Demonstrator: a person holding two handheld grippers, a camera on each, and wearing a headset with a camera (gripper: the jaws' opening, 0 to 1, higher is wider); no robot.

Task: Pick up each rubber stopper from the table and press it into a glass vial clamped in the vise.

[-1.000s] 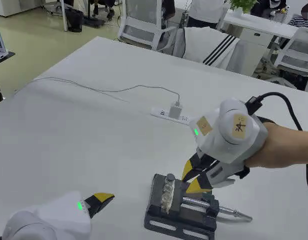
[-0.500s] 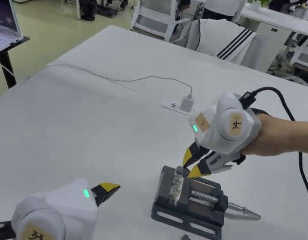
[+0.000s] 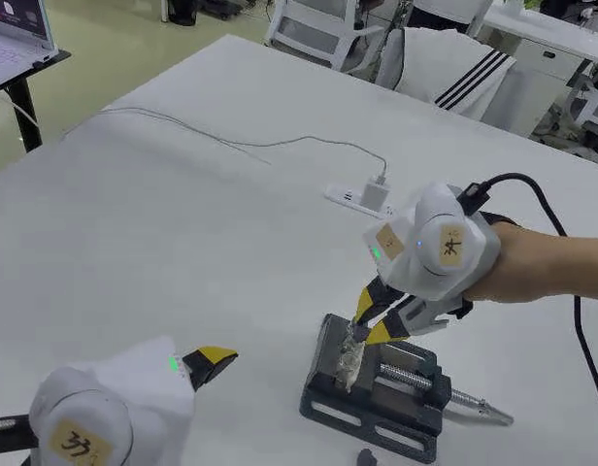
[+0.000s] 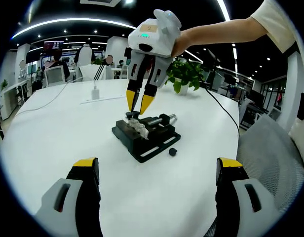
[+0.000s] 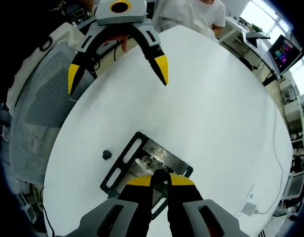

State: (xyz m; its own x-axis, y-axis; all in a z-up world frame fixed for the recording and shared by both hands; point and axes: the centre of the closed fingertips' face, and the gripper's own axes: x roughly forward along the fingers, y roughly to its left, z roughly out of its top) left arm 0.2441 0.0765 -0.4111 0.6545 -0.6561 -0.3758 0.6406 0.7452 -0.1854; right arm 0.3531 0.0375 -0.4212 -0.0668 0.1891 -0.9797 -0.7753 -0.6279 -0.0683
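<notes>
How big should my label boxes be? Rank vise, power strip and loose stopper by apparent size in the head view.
1. vise
2. power strip, shrunk by lying farther off
3. loose stopper, smallest by far

Left gripper [image 4: 157,165] jaws spread wide in foreground; beyond, right gripper [image 4: 138,106] pinches a rubber stopper [image 4: 132,115] atop the black vise [image 4: 151,139], a loose stopper [image 4: 172,152] lying just beside it.

Legible markings
Left tongs [image 3: 214,359]: the round sticker [image 3: 81,447] on the housing reads "33". Right tongs [image 3: 370,322]: the mark on the tan sticker [image 3: 451,245] cannot be read.
</notes>
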